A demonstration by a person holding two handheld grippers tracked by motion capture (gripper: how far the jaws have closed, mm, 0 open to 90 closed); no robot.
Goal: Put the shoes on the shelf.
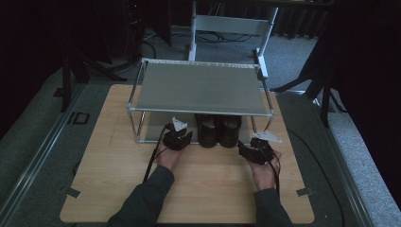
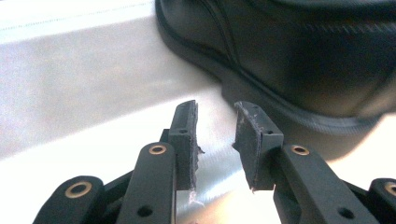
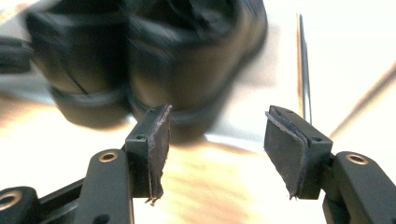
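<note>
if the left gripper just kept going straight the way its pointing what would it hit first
Probably the black shoe on the rack's lower shelf. The left gripper, jaws apart and empty, aims at the shoe's sole edge, with bare shelf between. Depth is hard to judge, so it might graze the sole's near corner instead.

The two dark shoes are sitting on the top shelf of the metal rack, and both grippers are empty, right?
Not quite. The two dark leather shoes sit on the bottom shelf, under the grey top shelf of the metal rack, as the high view shows. The left hand-held gripper and right hand-held gripper are indeed empty.
</note>
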